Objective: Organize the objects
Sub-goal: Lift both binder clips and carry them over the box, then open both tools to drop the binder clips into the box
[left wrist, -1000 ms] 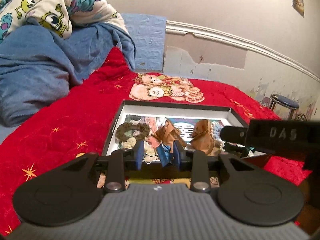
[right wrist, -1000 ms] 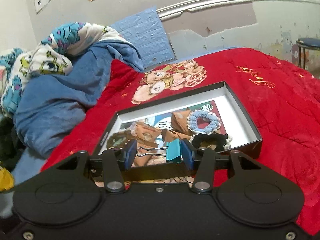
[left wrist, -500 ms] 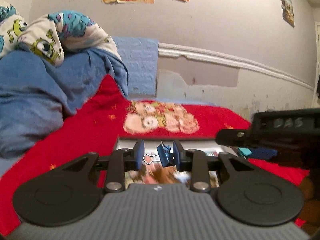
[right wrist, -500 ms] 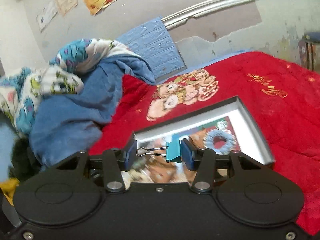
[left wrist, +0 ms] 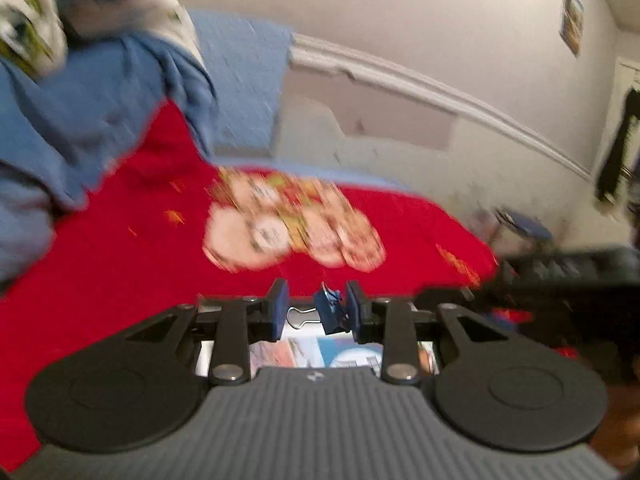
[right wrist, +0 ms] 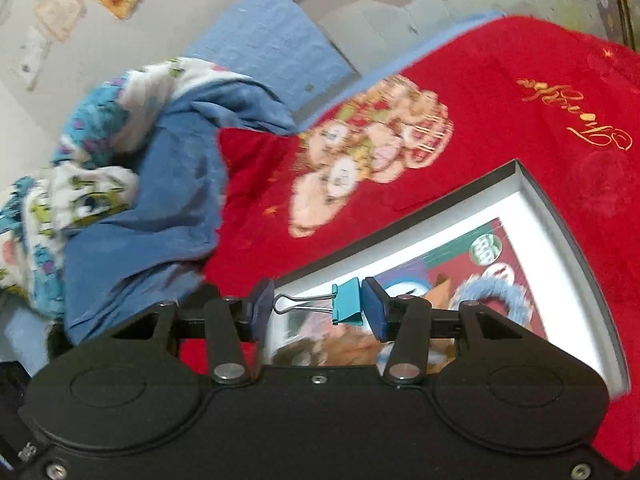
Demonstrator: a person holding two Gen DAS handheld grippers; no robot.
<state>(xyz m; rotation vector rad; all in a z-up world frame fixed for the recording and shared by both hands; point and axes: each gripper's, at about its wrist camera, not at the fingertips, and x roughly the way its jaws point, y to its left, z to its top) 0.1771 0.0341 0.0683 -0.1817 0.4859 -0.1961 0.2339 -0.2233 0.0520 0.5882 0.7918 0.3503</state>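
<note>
My left gripper (left wrist: 317, 312) is shut on a dark blue binder clip (left wrist: 329, 312), held above the near part of the shallow black box (left wrist: 348, 354). My right gripper (right wrist: 318, 308) is shut on a teal binder clip (right wrist: 347, 306), its wire handles pointing left, held over the white-lined black box (right wrist: 532, 200). Inside the box lie a blue scrunchie (right wrist: 500, 292) and brown items on printed cards, partly hidden by the gripper. The right gripper's black body (left wrist: 568, 276) shows at the right of the left wrist view.
The box lies on a red bedspread (right wrist: 520, 120) with a bear print (right wrist: 368, 152). A blue blanket and cartoon-print quilt (right wrist: 132, 184) are heaped at the left. A blue pillow (right wrist: 272, 48) leans on the wall. A stool (left wrist: 524, 228) stands at the right.
Both grippers have lifted and tilted with their clips still held. The views swing and blur, and the right wrist view has rolled so that the box slants.
</note>
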